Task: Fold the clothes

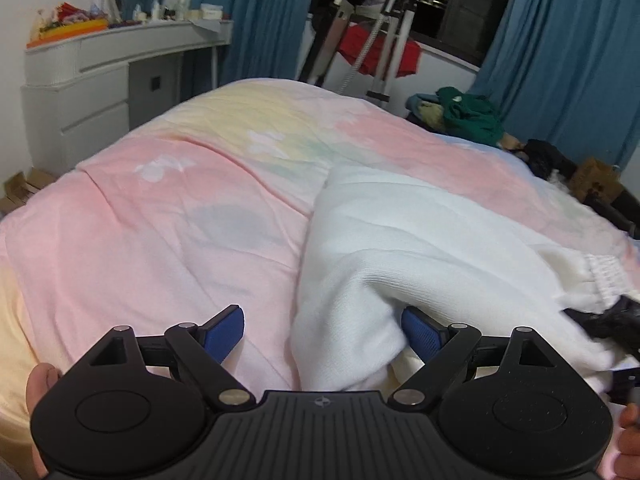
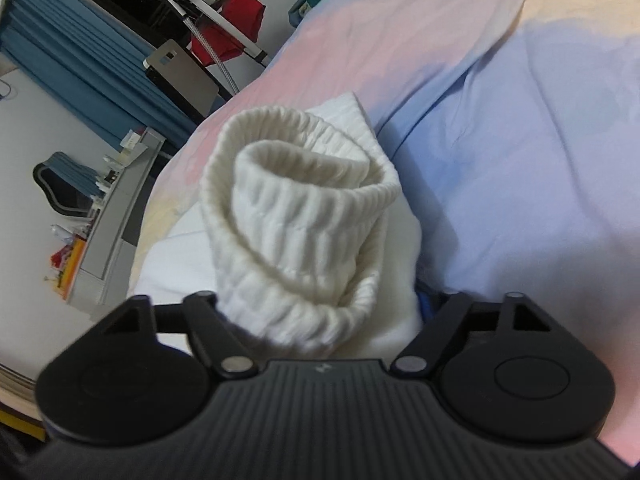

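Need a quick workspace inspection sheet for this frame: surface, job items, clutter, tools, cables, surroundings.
Surface: bed with pastel pink, yellow and blue cover, wrinkled.
Job's things: white knit garment lying on the cover; its ribbed cuff sits rolled in front of the right tool.
Clutter: green clothes pile at the far bed edge; dark items beside it.
Grippers: left tool open, garment fold against one blue pad; right tool has cuff between its arms, pads mostly hidden, grip unclear.
Cables: nothing seen.
Surroundings: blue curtains, white dresser with bottles, drying rack with red cloth, dark window.
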Motion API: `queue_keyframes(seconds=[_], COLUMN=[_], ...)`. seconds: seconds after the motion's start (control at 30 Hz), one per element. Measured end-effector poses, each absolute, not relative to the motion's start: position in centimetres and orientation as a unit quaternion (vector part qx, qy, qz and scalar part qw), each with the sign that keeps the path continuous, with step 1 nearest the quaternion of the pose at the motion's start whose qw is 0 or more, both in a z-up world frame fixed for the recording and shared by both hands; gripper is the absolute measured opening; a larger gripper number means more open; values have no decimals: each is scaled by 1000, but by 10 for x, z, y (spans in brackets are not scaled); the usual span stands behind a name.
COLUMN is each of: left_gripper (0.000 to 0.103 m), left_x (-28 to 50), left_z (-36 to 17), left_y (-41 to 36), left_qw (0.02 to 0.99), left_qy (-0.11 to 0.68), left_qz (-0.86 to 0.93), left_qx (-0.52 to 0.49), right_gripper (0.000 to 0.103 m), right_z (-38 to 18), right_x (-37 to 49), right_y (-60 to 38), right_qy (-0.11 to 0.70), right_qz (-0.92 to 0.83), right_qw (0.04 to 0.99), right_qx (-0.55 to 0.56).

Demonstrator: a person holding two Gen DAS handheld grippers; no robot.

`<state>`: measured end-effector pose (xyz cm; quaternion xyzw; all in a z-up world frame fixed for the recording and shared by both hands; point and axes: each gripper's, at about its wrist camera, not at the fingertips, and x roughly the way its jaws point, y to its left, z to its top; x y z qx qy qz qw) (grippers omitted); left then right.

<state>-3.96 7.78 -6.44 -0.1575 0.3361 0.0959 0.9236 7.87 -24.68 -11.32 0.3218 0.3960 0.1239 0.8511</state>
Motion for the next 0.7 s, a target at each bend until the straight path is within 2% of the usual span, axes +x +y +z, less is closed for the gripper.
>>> queue_keyframes(seconds=[0.07,0.13,0.23,0.7], left_gripper=[90,97,99,100], left_x=[-49,-59,-60,16], left_z=[-55,-46,-41,-94], left_y=[83,89,101,134], left_qw=[926,931,928,849], left_qy=[326,302,288,383], left_qz=[70,43,17,-6], left_qx=[-177,-201,-236,-363], right_gripper=[70,69,68,67], right_z=[-109,-108,-105,-99], right_x=[80,75,72,70], right_y=[-245,-246,-247,-241], right_qy=[392,387,382,369], right_qz=[121,119,115,110], right_qw=[856,860,864,880], right_qx=[315,309,307,277])
